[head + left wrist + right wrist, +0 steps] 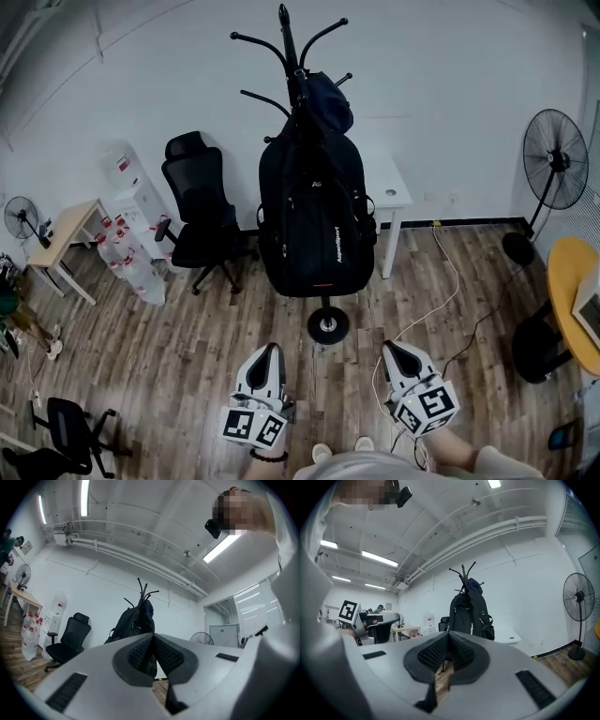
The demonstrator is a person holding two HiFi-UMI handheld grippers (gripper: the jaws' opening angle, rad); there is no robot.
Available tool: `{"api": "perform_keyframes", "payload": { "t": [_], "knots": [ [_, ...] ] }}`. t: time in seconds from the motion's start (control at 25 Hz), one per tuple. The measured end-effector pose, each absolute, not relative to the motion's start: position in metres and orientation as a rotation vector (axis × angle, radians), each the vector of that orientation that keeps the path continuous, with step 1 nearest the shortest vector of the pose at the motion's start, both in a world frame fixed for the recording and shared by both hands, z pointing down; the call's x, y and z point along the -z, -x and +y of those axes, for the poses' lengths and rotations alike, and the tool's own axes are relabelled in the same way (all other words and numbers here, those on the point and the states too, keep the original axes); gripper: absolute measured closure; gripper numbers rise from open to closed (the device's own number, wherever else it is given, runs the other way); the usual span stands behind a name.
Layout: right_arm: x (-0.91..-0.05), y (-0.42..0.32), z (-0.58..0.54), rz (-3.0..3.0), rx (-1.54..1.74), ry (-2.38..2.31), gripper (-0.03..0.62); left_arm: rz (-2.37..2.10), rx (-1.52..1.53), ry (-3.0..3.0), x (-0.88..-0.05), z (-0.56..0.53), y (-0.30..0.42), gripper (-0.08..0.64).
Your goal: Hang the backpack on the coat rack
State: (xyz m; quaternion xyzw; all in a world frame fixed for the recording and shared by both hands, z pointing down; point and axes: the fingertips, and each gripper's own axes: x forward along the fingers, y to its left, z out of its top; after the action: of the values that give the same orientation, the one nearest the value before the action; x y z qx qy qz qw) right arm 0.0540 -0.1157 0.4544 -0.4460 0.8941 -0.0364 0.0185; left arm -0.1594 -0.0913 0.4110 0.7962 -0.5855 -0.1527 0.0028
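A black backpack (314, 211) hangs upright on the black coat rack (289, 42), above the rack's round base (327, 325). It also shows in the left gripper view as the backpack (129, 623) and in the right gripper view as the backpack (468, 613). A dark cap (330, 101) hangs on the rack above it. Both grippers are held low in the head view, well short of the rack. My left gripper (267, 353) is shut and empty. My right gripper (391, 352) is shut with nothing between its jaws.
A black office chair (199, 211) stands left of the rack, beside a water dispenser (131, 197) and bottles. A white table (394, 192) stands behind the rack to the right. A standing fan (553, 159), a yellow round table (572, 300) and floor cables (441, 300) are at the right.
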Motion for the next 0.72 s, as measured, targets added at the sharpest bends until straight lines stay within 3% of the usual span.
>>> {"api": "perform_keyframes", "payload": {
  "t": [0.72],
  "knots": [
    [-0.461,-0.062,-0.118,2.79,0.092,1.44,0.577,-1.851,0.371,-2.528,-0.427,-0.098,0.152,0.552]
  ]
}}
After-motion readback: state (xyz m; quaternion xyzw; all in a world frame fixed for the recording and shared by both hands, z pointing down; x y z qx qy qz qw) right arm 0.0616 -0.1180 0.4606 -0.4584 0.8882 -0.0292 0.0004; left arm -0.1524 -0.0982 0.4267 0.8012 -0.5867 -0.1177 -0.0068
